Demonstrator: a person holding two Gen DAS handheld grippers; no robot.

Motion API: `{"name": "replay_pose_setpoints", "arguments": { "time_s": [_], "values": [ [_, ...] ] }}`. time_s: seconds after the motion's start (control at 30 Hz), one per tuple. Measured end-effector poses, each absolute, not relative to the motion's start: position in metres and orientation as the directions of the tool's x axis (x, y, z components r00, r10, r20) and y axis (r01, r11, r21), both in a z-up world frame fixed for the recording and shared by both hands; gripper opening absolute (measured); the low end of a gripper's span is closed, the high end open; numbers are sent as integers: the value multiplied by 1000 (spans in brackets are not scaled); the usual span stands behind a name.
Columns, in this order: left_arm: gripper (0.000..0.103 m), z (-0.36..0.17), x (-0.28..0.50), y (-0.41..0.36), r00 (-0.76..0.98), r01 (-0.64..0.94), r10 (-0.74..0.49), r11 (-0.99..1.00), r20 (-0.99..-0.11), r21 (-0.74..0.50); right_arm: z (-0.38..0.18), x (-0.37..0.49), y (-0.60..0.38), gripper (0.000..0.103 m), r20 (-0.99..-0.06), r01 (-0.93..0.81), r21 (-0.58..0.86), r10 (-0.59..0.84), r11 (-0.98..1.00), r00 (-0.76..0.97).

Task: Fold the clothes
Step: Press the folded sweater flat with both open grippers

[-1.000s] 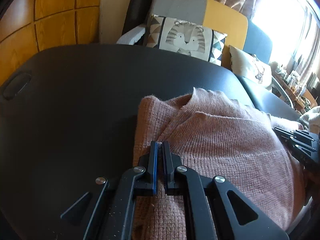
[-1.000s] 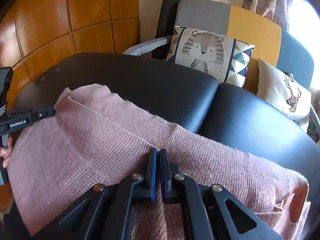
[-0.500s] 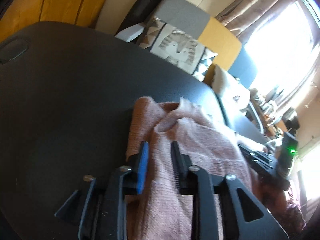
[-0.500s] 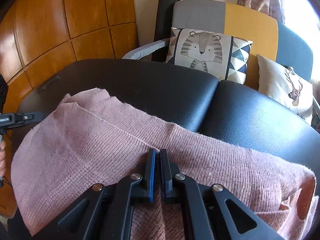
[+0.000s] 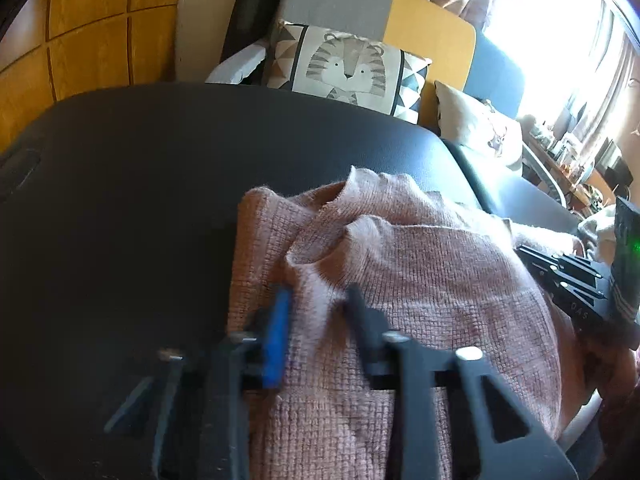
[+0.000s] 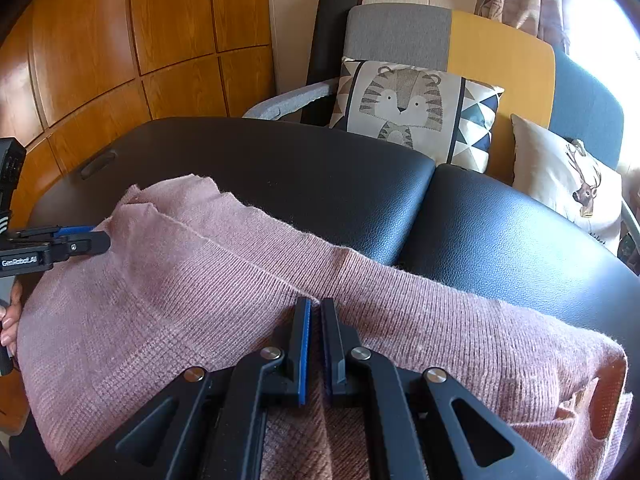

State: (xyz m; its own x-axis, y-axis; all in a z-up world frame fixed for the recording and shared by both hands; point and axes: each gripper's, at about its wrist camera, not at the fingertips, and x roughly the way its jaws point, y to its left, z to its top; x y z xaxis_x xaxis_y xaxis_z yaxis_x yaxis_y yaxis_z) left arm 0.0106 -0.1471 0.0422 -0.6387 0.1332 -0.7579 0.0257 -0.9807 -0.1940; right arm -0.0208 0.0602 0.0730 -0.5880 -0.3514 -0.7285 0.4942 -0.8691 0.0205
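Left gripper: my left gripper [image 5: 316, 300] has its fingers spread apart over the knit, nothing pinched between them, the image a bit blurred.
Right gripper: my right gripper [image 6: 316, 312] is pressed nearly together on a ridge of the fabric, pinching the pink sweater [image 6: 192, 288].
Sweater: it lies across the black padded surface [image 6: 320, 176], along the near edge, folded into layers, with the collar bunched up just ahead of my left fingers.
Right end of sweater: one cuff hangs open near the right near corner.
Surface: two black cushions meeting at a seam, the far half bare.
Beyond: a tiger cushion [image 6: 408, 104] and a deer cushion [image 6: 568, 180] sit on the sofa behind the far edge.
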Motion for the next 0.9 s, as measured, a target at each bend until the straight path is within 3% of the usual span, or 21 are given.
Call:
{"name": "replay_pose_setpoints", "arguments": {
  "time_s": [0.13, 0.3, 0.67, 0.8, 0.83, 0.87, 0.9],
  "values": [
    [7, 44, 11, -148, -655, 35, 90, -988, -750, -149, 75, -18, 59, 4, -723, 489, -2, -337, -872, -604],
    [6, 59, 24, -170, -697, 86, 82, -977, -712, -196, 84, -10, 55, 4, -697, 496, -53, -323, -867, -640],
    [6, 67, 31, -179, -719, 109, 50, -977, -693, -184, 101, -27, 65, 2, -695, 485, 25, -363, -874, -620],
    [6, 63, 31, -178, -713, 112, 51, -976, -699, -186, 104, -25, 62, 3, -706, 528, 116, -443, -842, -552],
    [6, 61, 31, -178, -711, 113, 53, -976, -701, -189, 103, -26, 61, 9, -715, 540, 150, -468, -828, -520],
    [6, 60, 32, -178, -709, 111, 57, -975, -702, -191, 102, -26, 60, 22, -722, 550, 172, -484, -817, -494],
    [6, 58, 33, -178, -708, 109, 61, -975, -704, -194, 100, -25, 57, 24, -737, 556, 169, -479, -814, -477]
  ]
}}
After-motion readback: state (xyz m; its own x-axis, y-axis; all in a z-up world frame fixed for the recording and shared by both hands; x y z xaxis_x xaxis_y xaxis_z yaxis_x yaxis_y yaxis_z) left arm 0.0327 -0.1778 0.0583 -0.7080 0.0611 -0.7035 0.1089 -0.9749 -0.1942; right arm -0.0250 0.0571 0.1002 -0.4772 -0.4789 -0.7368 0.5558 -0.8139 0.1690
